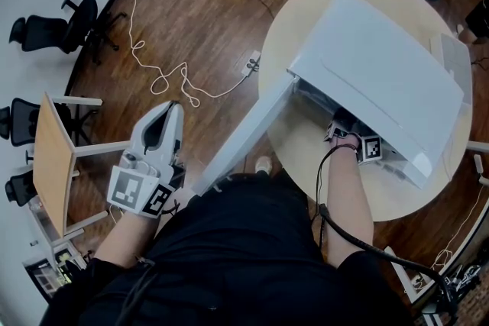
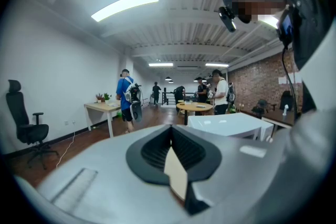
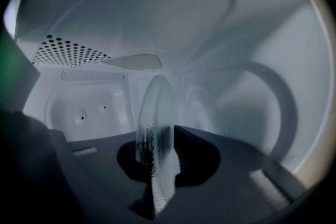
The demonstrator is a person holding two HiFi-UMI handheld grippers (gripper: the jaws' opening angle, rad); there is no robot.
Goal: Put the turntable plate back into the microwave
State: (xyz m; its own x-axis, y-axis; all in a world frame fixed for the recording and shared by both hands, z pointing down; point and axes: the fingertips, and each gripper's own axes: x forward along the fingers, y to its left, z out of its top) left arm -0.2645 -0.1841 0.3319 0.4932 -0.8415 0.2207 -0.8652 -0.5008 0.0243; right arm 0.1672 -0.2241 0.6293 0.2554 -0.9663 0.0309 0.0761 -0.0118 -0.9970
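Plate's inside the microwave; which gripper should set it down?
Right. The right gripper already grips the glass plate inside the microwave; the left gripper, shut and empty, faces the room.

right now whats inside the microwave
The right gripper is inside the microwave, shut on the rim of the glass plate. Vent holes show on a wall. The gripper's body covers the near part of the cavity.

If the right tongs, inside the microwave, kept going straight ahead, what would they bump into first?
Probably the microwave's far inner wall; the glass turntable plate clamped in the right tongs would likely touch it first.
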